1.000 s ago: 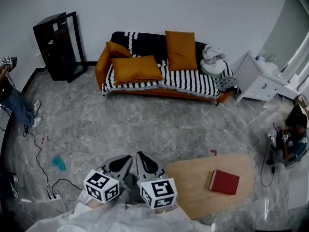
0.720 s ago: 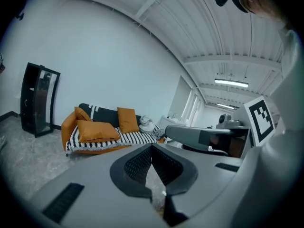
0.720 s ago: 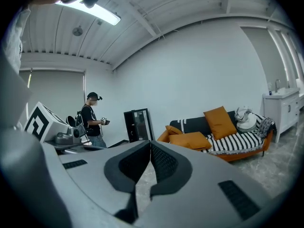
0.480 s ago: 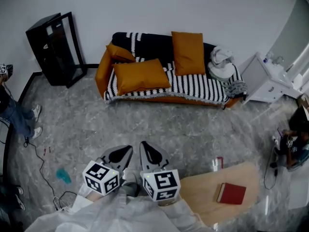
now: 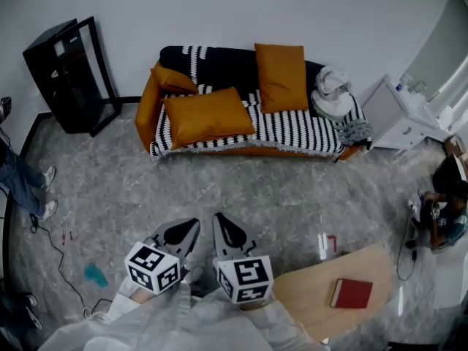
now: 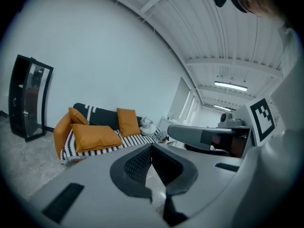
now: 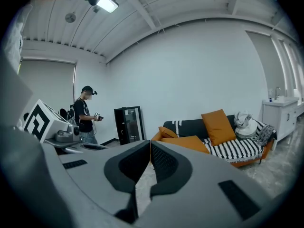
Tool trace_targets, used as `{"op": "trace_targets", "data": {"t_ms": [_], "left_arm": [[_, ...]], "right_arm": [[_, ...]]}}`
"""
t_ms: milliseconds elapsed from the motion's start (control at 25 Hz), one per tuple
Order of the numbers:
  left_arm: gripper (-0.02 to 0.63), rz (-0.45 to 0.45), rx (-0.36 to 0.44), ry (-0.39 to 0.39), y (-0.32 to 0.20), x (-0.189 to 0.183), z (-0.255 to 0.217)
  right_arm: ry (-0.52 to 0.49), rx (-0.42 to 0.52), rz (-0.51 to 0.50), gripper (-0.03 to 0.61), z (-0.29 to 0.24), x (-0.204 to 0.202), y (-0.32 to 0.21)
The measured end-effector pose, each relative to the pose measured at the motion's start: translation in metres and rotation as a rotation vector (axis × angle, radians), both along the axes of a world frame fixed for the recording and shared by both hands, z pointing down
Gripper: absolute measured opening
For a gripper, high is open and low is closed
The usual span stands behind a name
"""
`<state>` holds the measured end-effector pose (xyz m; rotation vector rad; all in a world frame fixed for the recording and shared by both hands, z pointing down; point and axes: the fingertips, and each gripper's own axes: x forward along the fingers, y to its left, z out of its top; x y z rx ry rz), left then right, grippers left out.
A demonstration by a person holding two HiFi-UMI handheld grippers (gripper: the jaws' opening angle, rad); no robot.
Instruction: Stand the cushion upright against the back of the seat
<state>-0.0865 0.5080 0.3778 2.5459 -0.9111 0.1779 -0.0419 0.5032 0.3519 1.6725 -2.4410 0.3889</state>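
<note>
A large orange cushion [image 5: 207,115] lies flat on the left of the striped sofa seat [image 5: 292,130]; it shows in the left gripper view [image 6: 95,136] and the right gripper view [image 7: 187,143] too. A second orange cushion [image 5: 281,77] stands upright against the dark backrest, and a small one [image 5: 172,79] leans at the left armrest. My left gripper [image 5: 186,229] and right gripper [image 5: 225,229] hang side by side over the floor, well short of the sofa. Both are shut with nothing between their jaws.
A black cabinet [image 5: 69,72] leans on the wall left of the sofa. A clothes pile [image 5: 333,93] fills the sofa's right end, beside a white unit [image 5: 406,115]. A wooden table [image 5: 314,298] with a red book [image 5: 356,292] is at my right. Cables [image 5: 66,269] run at the left.
I have moved across the floor toward the sofa with both grippers held together. The wooden table has slid toward the lower right of the head view. Both grippers stay shut.
</note>
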Motion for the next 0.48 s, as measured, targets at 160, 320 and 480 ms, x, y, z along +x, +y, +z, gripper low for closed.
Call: {"op": "trace_targets", "data": {"t_ms": [160, 320, 480], "left_arm": [[0.008, -0.007, -0.026, 0.019, -0.024, -0.002, 0.005], [0.008, -0.026, -0.035, 0.026, -0.059, -0.005, 0.009], [0.008, -0.036, -0.038, 0.035, -0.101, 0.003, 0.010]], "right_arm": [[0.004, -0.013, -0.006, 0.014, 0.005, -0.001, -0.023], [0.006, -0.020, -0.023, 0.014, 0.010, -0.003, -0.059], [0.019, -0.022, -0.057, 0.014, 0.012, -0.001, -0.102]]}}
